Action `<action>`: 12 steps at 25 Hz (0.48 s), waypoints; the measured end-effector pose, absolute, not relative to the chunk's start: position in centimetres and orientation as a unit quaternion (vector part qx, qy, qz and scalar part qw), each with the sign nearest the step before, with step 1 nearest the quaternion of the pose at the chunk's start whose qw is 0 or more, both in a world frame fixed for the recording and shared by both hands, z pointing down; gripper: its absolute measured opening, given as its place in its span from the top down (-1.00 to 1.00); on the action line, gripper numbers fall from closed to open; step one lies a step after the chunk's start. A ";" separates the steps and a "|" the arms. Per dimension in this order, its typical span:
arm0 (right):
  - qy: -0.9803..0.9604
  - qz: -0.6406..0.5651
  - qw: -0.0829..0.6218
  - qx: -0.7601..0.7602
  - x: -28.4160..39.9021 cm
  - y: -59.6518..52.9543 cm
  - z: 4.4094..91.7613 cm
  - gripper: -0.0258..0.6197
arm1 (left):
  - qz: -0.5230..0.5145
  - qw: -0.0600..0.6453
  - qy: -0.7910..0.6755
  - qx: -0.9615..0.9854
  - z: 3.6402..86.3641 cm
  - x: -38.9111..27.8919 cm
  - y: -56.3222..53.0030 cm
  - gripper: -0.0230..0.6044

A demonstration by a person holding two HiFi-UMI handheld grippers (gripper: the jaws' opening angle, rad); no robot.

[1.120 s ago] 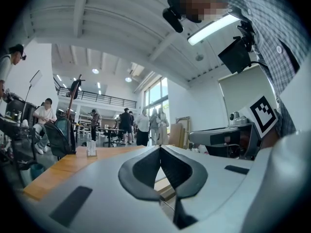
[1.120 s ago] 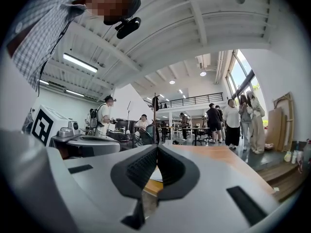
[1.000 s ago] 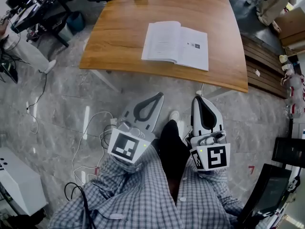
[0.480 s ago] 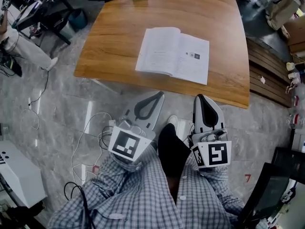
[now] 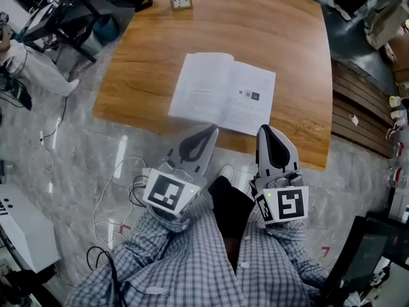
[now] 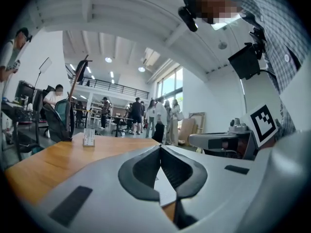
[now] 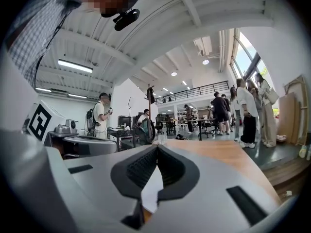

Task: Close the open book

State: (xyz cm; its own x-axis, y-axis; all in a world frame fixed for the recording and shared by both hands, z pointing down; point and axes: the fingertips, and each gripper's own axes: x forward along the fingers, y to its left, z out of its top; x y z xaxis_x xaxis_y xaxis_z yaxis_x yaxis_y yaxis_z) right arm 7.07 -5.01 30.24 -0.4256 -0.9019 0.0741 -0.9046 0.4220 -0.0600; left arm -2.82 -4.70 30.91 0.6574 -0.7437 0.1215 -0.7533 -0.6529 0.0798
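Grey left gripper [image 5: 210,128], right gripper [image 5: 264,128] — level

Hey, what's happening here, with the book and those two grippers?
A person holds a gripper in each hand. The left gripper and right gripper are both shut and empty, pointing at the wooden table from its near edge. The open book lies flat on it, untouched, not yet closed.

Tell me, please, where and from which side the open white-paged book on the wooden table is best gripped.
The open white-paged book lies flat, spine pointing away from the person, so its right outer edge probably suits best, taken from the right with the right gripper and folded leftward.
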 end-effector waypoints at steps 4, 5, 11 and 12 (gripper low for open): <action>-0.851 0.054 0.013 0.523 8.3 -7.1 30.6 0.86 | 0.021 0.088 -0.439 0.894 31.2 -2.7 -7.0 0.90; -0.853 0.056 0.011 0.519 8.3 -7.5 30.7 0.86 | 0.024 0.087 -0.446 0.890 31.3 -2.8 -7.3 0.90; -0.859 0.068 0.008 0.507 9.1 -8.8 31.3 0.86 | 0.028 0.114 -0.467 0.877 32.5 -2.7 -8.5 0.90; -0.859 0.069 0.008 0.507 9.2 -8.9 31.4 0.86 | 0.023 0.130 -0.471 0.872 32.9 -2.8 -8.8 0.90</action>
State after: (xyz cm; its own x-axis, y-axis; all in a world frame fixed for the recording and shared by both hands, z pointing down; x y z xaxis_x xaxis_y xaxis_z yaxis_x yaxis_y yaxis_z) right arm 9.25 -8.91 31.37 -0.4848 -0.8706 0.0846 -0.8728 0.4753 -0.1109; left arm -2.83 -8.76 32.85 0.5556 -0.8153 0.1629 -0.8274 -0.5230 0.2046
